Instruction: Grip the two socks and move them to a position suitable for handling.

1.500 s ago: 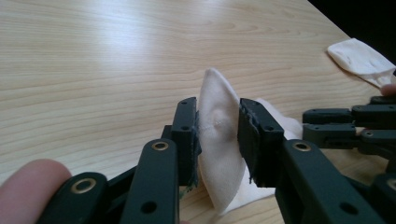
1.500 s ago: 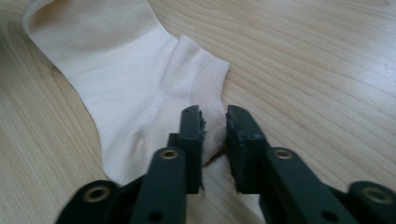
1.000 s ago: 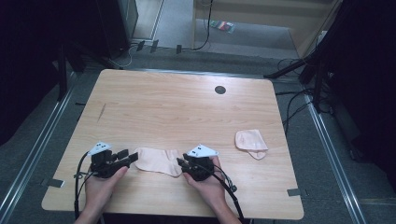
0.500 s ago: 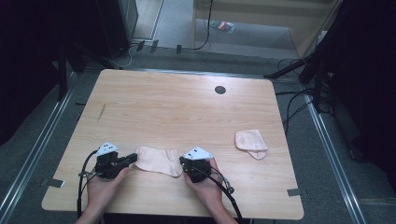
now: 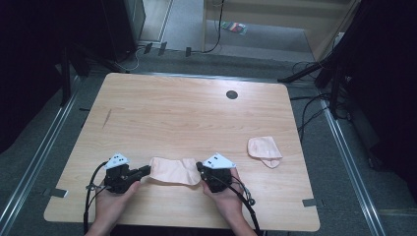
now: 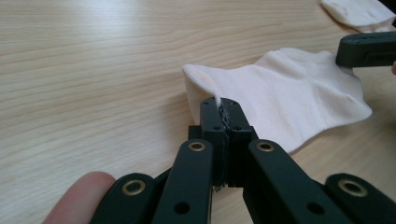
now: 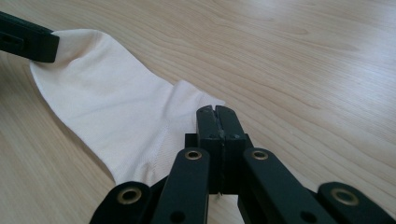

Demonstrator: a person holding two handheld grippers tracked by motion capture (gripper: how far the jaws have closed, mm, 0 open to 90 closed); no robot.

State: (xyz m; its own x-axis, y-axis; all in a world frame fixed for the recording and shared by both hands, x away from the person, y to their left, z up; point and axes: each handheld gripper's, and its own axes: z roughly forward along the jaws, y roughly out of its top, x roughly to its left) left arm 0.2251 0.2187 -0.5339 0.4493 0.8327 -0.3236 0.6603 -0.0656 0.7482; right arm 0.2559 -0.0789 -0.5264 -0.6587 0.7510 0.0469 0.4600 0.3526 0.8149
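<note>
Sock flat on table near front edge, position same as second ago. Left gripper slid slightly toward front edge, jaws clamped on sock's left end. Right gripper clamped on right end. Likely stretching it flat. Second sock well right of first. No readable writing.

Second pale sock folded on surface, right side. Dark round grommet near far edge. Cables on floor beyond surface.
</note>
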